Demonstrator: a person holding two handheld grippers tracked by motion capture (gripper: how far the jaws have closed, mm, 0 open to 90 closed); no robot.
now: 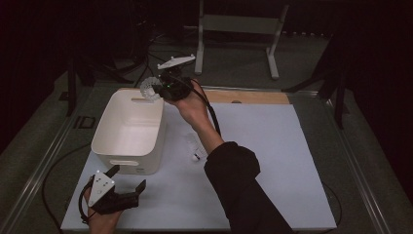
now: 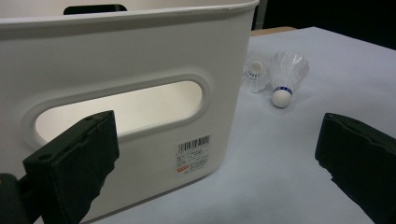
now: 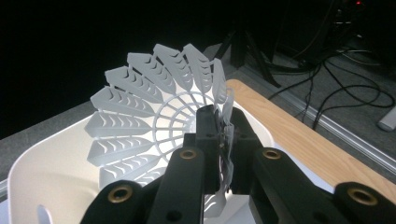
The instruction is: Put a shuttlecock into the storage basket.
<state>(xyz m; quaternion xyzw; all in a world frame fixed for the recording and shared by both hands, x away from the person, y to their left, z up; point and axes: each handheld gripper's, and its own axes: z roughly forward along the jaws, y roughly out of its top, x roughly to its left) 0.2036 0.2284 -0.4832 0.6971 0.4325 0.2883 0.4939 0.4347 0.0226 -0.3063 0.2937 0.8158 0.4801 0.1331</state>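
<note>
Your right gripper (image 3: 219,140) pinches shuttlecock (image 3: 154,116) skirt above white bin (image 1: 127,131) far corner; your left gripper (image 2: 215,158) gapes wide, empty, at bin's handle slot; left gripper view adds two shuttlecocks (image 2: 280,77) beside bin.

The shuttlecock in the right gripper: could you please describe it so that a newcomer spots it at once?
Find the white bin on the table's left. Above its far rim, the right gripper pinches a white plastic shuttlecock by its skirt. Unlike the two shuttlecocks lying on the mat, it hangs in the air.
</note>
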